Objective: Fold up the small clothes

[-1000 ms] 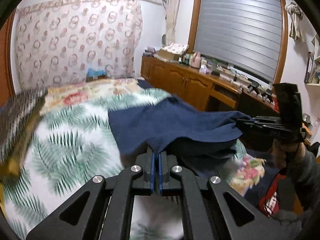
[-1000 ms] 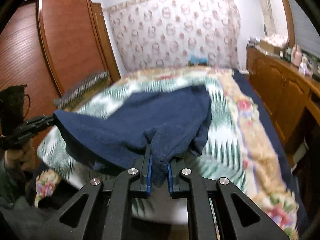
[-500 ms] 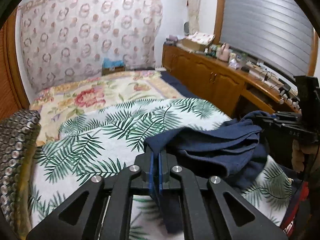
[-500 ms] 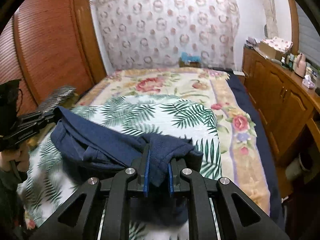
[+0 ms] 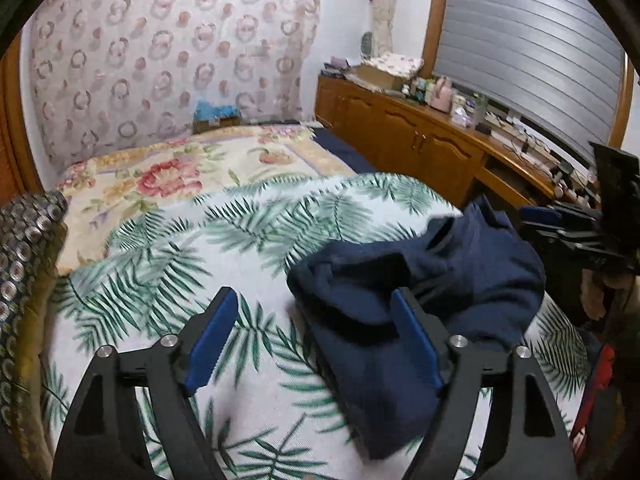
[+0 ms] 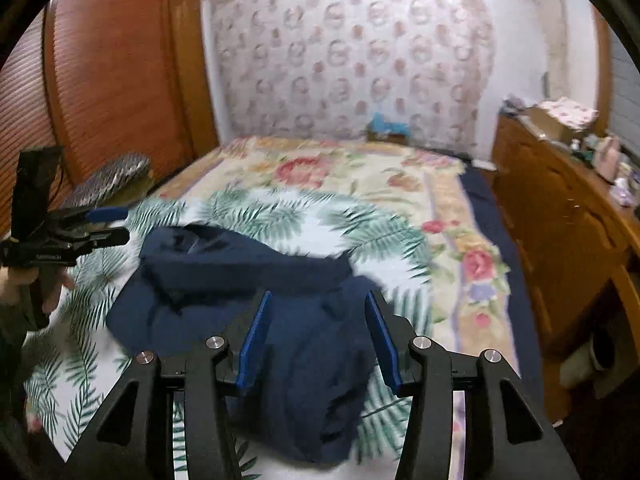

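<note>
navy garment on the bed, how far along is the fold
Done: the navy garment lies on the palm-leaf blanket, doubled over itself in a loose, rumpled heap rather than a neat fold. In hand: nothing; the left gripper and the right gripper are both open above the cloth. Left: probably flattening it, squaring the edges and making further folds.

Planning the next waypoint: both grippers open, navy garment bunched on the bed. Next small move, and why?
Probably lower the left gripper and right gripper onto opposite edges of the navy garment and pinch to spread it. It lies crumpled with overlapping folds on the palm-print cover, and neither gripper holds it, so it looks too bunched to fold.
</note>
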The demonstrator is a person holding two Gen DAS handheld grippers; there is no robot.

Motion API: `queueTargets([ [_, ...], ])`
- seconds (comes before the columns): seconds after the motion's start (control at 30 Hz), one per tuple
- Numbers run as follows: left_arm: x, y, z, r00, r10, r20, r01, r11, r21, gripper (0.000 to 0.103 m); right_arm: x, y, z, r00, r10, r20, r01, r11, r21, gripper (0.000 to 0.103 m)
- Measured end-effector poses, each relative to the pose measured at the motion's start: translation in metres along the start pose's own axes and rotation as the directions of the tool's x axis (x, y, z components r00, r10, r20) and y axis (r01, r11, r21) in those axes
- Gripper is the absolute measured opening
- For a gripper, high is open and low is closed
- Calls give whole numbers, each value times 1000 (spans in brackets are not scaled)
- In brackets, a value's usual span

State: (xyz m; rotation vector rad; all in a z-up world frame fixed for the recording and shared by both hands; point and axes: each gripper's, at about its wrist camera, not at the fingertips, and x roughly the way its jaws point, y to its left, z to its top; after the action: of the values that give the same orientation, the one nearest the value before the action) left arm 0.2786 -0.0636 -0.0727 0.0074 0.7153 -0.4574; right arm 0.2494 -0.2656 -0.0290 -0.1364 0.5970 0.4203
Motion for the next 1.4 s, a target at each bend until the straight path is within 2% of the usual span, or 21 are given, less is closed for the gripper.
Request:
queueTargets([
  [0.13,8,-5,-10,999,-5,-40,5,1000,10,80,26,12,7,999,-14,-40,12,999,-32,50],
  [0.3,13,-9,-17,997,5,-73,-3,1000,21,80,49,6,21,996,-27,-80,25,999,-36,48],
  [0.37,16,-8,-18,997,7,-81,-5,1000,23,80,51,5,27,996,-7,-89,2,999,-54,6],
  [0.43,20,-9,-16,996,9,-89,-7,1000,24,80,47,0,28,998,-1,-68,-3,998,-58,6],
  [0.5,25,-8,-13,996,19,-91,-16,1000,24,80,30,-16,31,998,-40,41,41,999,-2,5],
  [0.53,27,-8,-10,995,28,-91,-26,999,21,80,26,-22,33,995,-77,56,75,997,36,5],
  [0.6,33,-6,-5,995,41,-90,-41,999,10,80,25,-30,32,992,-120,49,116,989,87,6],
  [0.73,50,0,8,992,74,-99,-76,997,-19,80,42,-25,28,990,-137,-47,140,987,76,6],
  [0.8,59,3,10,989,97,-114,-99,995,-15,80,41,-22,30,986,-155,-61,159,985,63,21],
  [0.87,68,8,9,986,82,-148,-88,996,-34,80,37,-23,33,984,-164,-67,168,983,71,53],
  [0.93,73,13,8,983,54,-173,-66,996,-67,80,33,-26,33,990,-118,-76,125,987,97,66],
  [1.03,76,16,9,984,3,-178,-24,993,-113,78,26,-26,31,992,-89,-91,98,991,96,68],
  [1.1,78,19,10,983,-29,-180,4,990,-140,70,26,-32,27,992,-63,-108,76,990,115,68],
  [1.13,79,18,11,983,-38,-180,11,989,-147,62,29,-36,26,991,-56,-119,71,990,124,68],
  [1.3,82,8,14,977,-64,-204,35,989,-142,43,49,-50,25,983,-11,-186,46,981,186,68],
  [1.4,81,5,13,977,-65,-205,38,990,-136,40,54,-56,26,978,48,-202,-2,974,225,68],
])
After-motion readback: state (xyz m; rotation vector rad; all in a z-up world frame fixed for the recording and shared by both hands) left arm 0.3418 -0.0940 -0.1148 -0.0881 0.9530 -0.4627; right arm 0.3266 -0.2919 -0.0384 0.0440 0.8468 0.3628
